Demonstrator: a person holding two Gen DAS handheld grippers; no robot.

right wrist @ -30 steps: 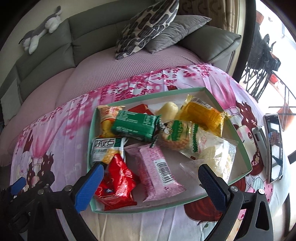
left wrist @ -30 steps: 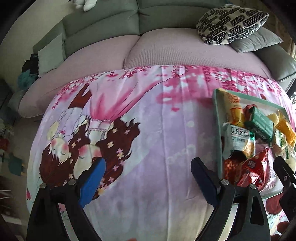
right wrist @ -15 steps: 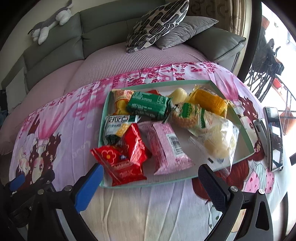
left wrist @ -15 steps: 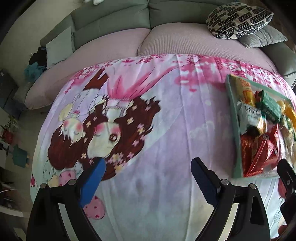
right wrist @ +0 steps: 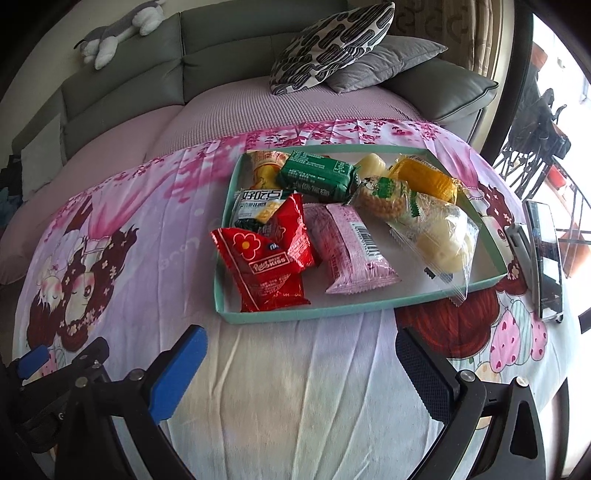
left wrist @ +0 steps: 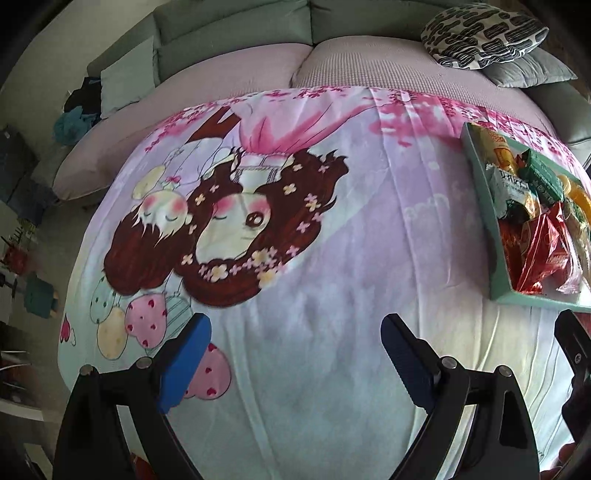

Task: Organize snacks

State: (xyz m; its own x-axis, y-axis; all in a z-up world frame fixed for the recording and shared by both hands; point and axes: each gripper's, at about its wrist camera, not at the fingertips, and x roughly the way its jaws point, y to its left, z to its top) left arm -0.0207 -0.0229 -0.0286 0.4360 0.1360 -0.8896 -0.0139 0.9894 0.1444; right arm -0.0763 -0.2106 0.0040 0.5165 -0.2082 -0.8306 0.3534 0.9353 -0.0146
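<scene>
A shallow teal tray point(right wrist: 310, 315) sits on a pink cartoon-print cloth point(right wrist: 280, 387). In it lie several snack packs: a red pack point(right wrist: 264, 266), a pink pack point(right wrist: 351, 251), a green pack point(right wrist: 317, 177), a yellow pack point(right wrist: 424, 179) and a clear bag of pale buns point(right wrist: 439, 236). My right gripper point(right wrist: 299, 373) is open and empty, a little in front of the tray. My left gripper point(left wrist: 295, 362) is open and empty over bare cloth, left of the tray point(left wrist: 480, 177). The left gripper also shows in the right wrist view point(right wrist: 33, 358).
A phone point(right wrist: 546, 254) and a grey device point(right wrist: 517, 240) lie on the cloth right of the tray. Behind is a grey-green sofa point(right wrist: 122, 74) with a patterned cushion point(right wrist: 332, 44) and a plush toy point(right wrist: 118, 29). Floor and clutter lie off the cloth's left edge point(left wrist: 33, 258).
Both grippers have pulled back toward me from the tray, which now sits farther off in both views. Both stay open and empty. The snacks have not moved.
</scene>
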